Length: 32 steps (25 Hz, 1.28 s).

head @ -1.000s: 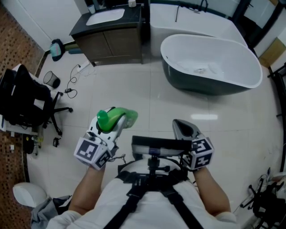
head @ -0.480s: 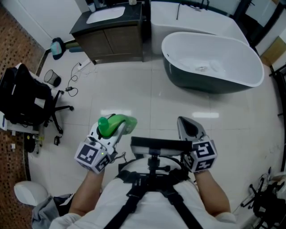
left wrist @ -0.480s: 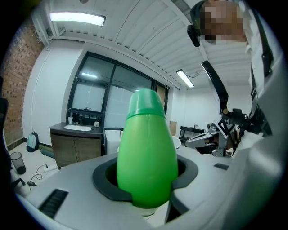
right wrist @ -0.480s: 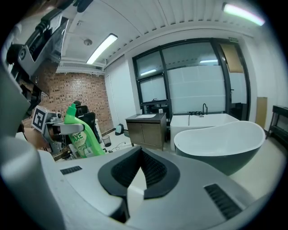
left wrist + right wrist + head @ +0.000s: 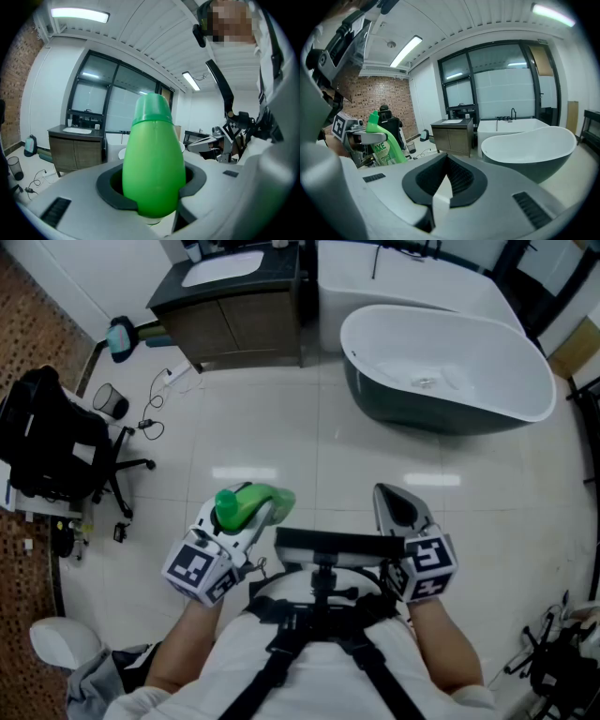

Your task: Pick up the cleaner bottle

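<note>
A bathroom: freestanding bathtub point(image 5: 433, 418) and vanity sink point(image 5: 222, 268).

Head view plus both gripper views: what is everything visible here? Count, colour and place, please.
cleaner bottle: one, green, clamped in the left tongs
bathtub: one, white inside and dark outside, on the tiled floor ahead to the right
vanity cabinet: one, brown with a dark top and white basin, left of the tub
office chair: one, black, far left
waste bin: one, dark, beside the chair
left tongs: one, white, shut on the bottle
right tongs: one, white, shut and empty
</note>
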Tool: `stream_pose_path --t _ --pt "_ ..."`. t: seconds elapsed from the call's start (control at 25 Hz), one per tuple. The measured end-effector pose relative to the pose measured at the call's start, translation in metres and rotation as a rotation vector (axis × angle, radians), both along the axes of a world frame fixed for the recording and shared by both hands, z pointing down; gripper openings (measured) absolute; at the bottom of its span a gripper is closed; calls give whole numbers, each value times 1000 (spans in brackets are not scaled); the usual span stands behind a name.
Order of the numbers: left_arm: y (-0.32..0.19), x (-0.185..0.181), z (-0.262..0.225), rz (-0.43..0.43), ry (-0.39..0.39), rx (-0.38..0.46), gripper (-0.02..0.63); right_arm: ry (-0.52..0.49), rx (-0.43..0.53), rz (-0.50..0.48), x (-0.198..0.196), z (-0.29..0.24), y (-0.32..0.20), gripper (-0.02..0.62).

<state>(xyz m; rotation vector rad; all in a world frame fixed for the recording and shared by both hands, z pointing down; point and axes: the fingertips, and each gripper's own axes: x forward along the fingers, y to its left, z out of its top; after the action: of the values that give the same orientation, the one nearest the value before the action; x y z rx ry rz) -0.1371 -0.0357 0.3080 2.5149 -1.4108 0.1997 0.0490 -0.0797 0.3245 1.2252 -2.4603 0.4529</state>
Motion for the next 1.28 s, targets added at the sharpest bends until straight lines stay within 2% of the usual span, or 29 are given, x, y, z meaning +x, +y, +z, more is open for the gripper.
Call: stream_pose_path --t 1.28 --pt "-1 7 -6 12 -4 -2 176 15 -19 -60 -9 2 1 5"
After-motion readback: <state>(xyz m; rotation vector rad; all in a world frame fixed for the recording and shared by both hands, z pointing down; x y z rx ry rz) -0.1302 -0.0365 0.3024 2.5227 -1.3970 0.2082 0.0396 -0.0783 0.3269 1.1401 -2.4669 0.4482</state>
